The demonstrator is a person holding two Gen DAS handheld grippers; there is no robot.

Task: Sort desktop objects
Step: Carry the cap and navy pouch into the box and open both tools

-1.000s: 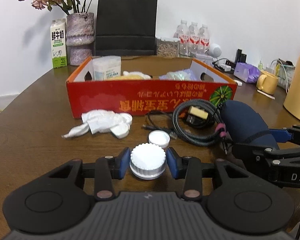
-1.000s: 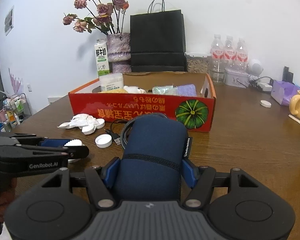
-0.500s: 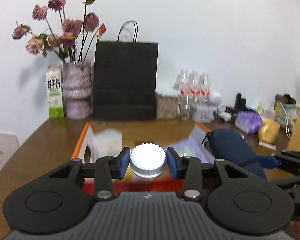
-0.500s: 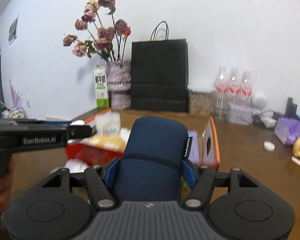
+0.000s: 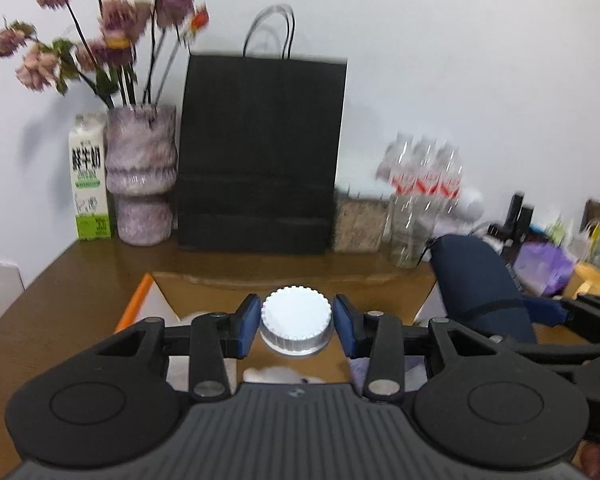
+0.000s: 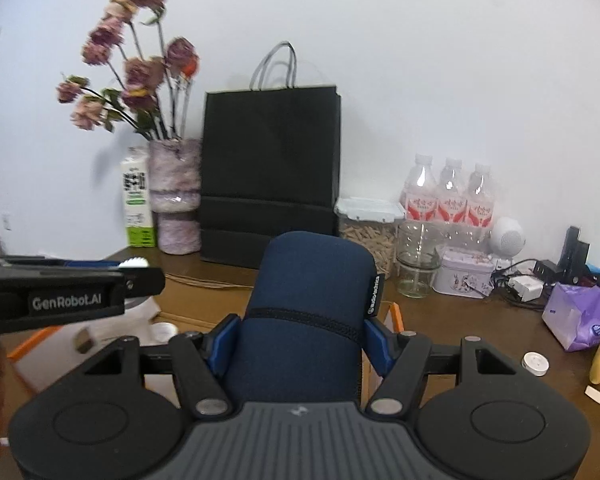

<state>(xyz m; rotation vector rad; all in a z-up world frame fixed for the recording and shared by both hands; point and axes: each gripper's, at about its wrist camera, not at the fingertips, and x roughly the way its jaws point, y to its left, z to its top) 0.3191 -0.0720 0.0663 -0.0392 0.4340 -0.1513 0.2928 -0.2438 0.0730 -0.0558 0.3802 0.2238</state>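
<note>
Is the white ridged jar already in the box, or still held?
Held: the left gripper clamps the white jar above the cardboard box, off its floor.

Both grippers, left (image 5: 296, 322) with the white jar (image 5: 296, 326) and right (image 6: 296, 338) with the blue case (image 6: 304, 320), now hang above the open cardboard box (image 5: 220, 284), off the tabletop.

- The left tool (image 5: 296, 320) is pointing slightly downward, its blue pads (image 5: 249, 322) pressing on both sides of a white ribbed jar (image 5: 296, 318).
- The right tool (image 6: 298, 340) is sitting just right of it, side by side, its pads (image 6: 225, 342) clamping a navy pouch (image 6: 308, 312).
</note>
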